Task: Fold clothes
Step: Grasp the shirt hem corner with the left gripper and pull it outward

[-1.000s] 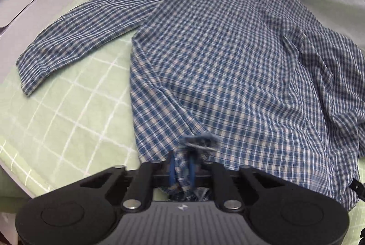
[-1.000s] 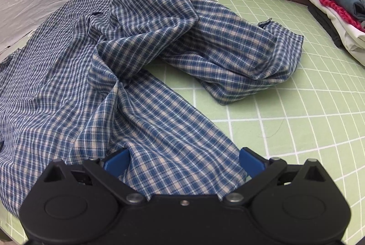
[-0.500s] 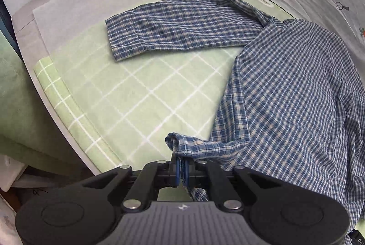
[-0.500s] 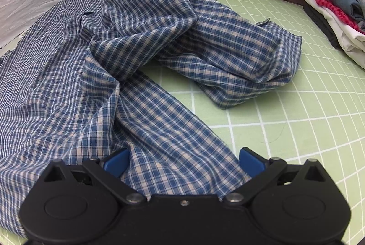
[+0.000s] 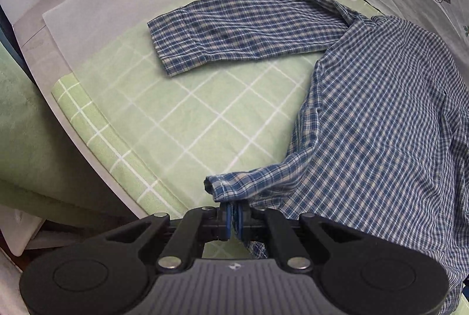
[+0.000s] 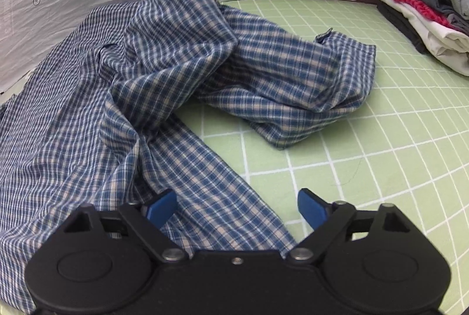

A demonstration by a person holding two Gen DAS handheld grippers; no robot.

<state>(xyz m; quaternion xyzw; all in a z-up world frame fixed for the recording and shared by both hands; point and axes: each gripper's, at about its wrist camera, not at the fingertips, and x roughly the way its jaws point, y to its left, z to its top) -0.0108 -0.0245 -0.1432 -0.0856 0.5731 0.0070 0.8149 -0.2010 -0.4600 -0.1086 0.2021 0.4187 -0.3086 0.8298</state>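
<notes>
1. Left gripper [image 5: 233,216], at the bottom centre of its frame, is clamped tight on a bunched hem corner of the checked shirt [image 5: 381,124].
2. Right gripper [image 6: 237,206] has its jaws closing, blue pads [image 6: 161,205] apart, shirt fabric lying between them.
3. Shirt sprawls over the green grid mat [image 5: 205,115]; one sleeve [image 5: 249,27] lies flat at upper centre.
4. Folded clothes stack [image 6: 425,1] sits upper right.

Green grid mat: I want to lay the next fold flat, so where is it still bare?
Bare mat lies between the flat sleeve and the shirt hem pinched in the left claw. More bare mat runs between the bunched sleeve and the folded pile. The shirt body crowds the middle.
</notes>
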